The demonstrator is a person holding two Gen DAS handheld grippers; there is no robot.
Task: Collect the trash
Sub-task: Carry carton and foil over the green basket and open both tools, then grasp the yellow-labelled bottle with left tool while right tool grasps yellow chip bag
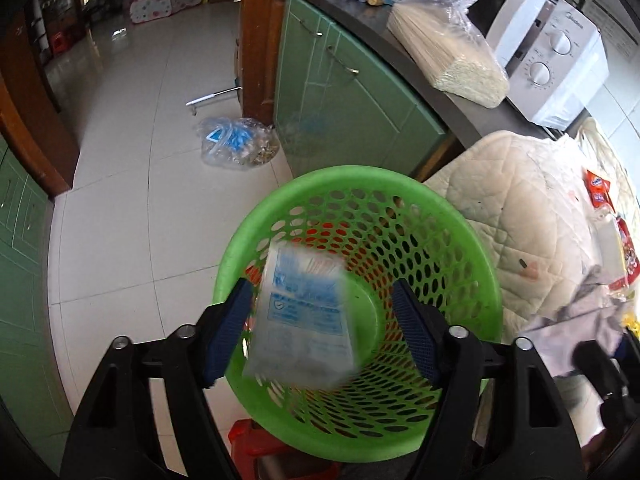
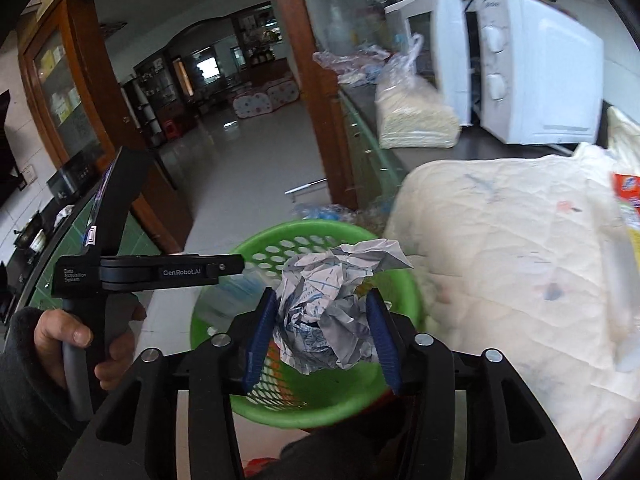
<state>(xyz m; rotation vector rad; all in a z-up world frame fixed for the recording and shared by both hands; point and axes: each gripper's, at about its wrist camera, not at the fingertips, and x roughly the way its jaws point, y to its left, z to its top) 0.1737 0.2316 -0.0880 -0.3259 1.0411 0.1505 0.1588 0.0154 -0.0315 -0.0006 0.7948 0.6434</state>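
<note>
Left gripper (image 1: 322, 334) jaws wide over green basket (image 1: 476, 248), blurred plastic packet (image 1: 302, 320) loose between them, right gripper (image 2: 322, 330) jaws clamped on crumpled paper (image 2: 332, 304) above basket rim

A round green perforated plastic basket (image 1: 440, 216) stands upright beside a quilted cream cover. Over its mouth, a clear plastic packet with blue print (image 1: 300, 312) appears blurred and tilted, its lower part overlapping the near rim. A crumpled ball of white paper with blue markings (image 2: 332, 304) sits above the basket's opening, pinched between blue jaws.
</note>
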